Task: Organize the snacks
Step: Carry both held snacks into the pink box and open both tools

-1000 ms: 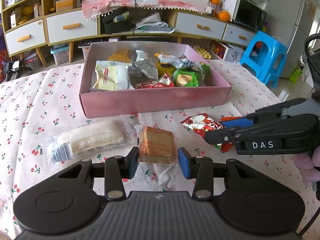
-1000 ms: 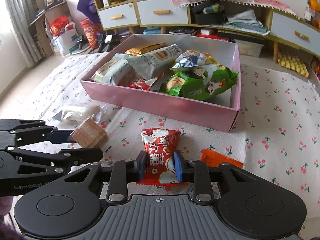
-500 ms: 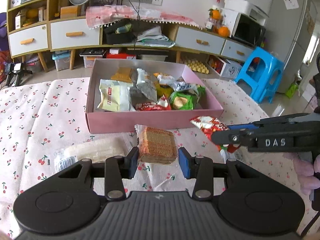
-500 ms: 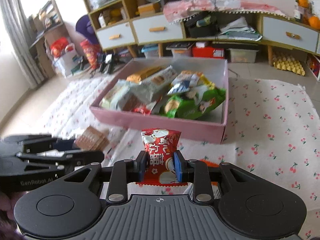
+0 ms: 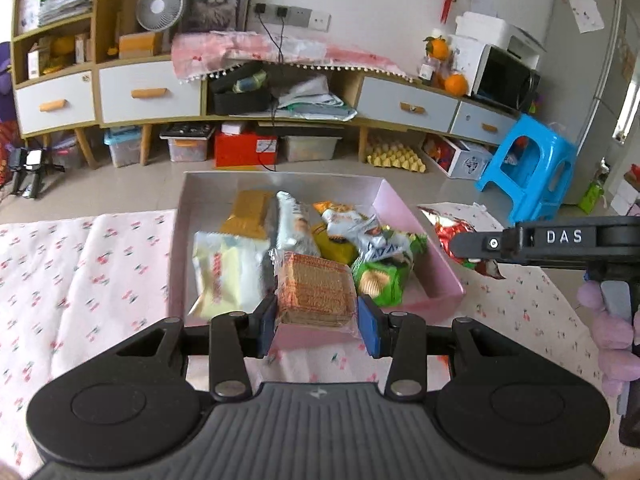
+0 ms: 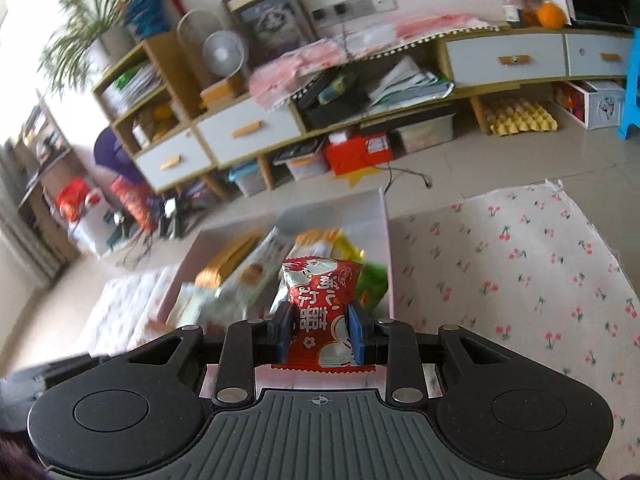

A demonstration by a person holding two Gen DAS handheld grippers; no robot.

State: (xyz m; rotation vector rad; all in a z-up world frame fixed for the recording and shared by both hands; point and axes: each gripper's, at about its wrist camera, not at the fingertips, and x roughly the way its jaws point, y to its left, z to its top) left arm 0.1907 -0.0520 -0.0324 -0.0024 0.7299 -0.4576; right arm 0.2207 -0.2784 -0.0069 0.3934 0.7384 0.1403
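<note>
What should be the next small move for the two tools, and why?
Probably carry both a little further forward over the pink box, then open. The left tool grips the wafer pack and the right tool grips the red snack packet, both lifted near the box's front wall.

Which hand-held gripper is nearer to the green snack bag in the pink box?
Left. The left hand-held gripper, holding a brown wafer pack, hangs just beside the green snack bag; the right hand-held gripper is beyond the pink box.

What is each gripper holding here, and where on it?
Left gripper: wafer pack, pinched across its near end. Right gripper: red snack packet, gripped by its lower sides.
</note>
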